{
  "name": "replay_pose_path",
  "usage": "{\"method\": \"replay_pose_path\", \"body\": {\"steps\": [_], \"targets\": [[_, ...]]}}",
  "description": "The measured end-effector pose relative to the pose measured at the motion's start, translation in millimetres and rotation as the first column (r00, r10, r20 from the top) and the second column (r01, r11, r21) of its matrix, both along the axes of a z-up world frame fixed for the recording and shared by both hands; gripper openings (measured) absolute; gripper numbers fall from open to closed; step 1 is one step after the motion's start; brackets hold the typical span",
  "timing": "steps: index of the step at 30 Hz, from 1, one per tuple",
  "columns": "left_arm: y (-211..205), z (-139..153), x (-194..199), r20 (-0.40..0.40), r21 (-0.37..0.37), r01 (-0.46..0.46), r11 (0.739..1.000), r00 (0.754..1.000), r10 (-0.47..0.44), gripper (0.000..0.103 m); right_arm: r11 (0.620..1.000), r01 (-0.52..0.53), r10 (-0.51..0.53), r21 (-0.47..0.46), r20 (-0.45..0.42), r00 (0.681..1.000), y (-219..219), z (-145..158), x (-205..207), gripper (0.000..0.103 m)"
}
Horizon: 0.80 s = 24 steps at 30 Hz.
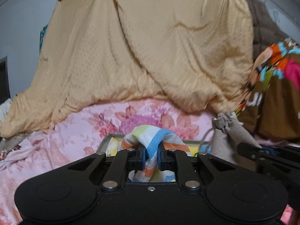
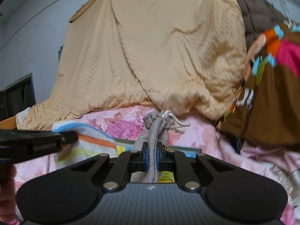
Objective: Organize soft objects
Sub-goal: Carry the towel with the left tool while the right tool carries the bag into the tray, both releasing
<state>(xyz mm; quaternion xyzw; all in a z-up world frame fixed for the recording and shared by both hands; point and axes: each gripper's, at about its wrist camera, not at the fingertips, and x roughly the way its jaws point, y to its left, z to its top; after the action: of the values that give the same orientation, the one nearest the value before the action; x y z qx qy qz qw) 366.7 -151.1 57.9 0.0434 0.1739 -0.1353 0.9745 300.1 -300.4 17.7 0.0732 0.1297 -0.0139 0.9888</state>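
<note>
Pink floral bedsheet (image 1: 56,146) fills the foreground, tan blanket (image 1: 140,46) heaped behind. Left tool (image 1: 151,156) is clamped on a striped cloth (image 1: 150,136), which bunches up between its pads above the bed. Right tool (image 2: 151,156) pinches a grey drawstring pouch (image 2: 156,129) just beside it. Brown patterned fabric (image 2: 271,97) lies right.

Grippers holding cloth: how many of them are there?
2. The left gripper pinches a striped towel; beside it, the right gripper pinches a grey drawstring pouch.
</note>
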Motion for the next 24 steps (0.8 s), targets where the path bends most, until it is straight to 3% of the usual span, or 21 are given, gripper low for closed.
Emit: {"method": "replay_pose_path", "body": {"steps": [8, 15, 19, 24], "targets": [[-16, -48, 26, -0.097, 0.059, -0.007, 0.998, 0.995, 0.013, 0.012, 1.0, -0.022, 0.022, 0.005, -0.152, 0.988, -1, -38, 27, 0.008], [-17, -61, 36, -0.21, 0.027, -0.038, 0.999, 0.977, 0.043, 0.013, 1.0, -0.022, 0.022, 0.001, -0.227, 0.974, -1, -48, 31, 0.01], [-19, -69, 41, -0.288, 0.046, -0.048, 0.998, 0.956, 0.059, 0.015, 1.0, 0.001, 0.006, 0.025, -0.281, 0.96, -5, -54, 34, 0.015], [-16, -73, 39, -0.318, 0.037, -0.072, 0.997, 0.945, 0.08, 0.021, 0.997, 0.024, -0.002, 0.071, -0.305, 0.952, -16, -53, 29, 0.027]]}}
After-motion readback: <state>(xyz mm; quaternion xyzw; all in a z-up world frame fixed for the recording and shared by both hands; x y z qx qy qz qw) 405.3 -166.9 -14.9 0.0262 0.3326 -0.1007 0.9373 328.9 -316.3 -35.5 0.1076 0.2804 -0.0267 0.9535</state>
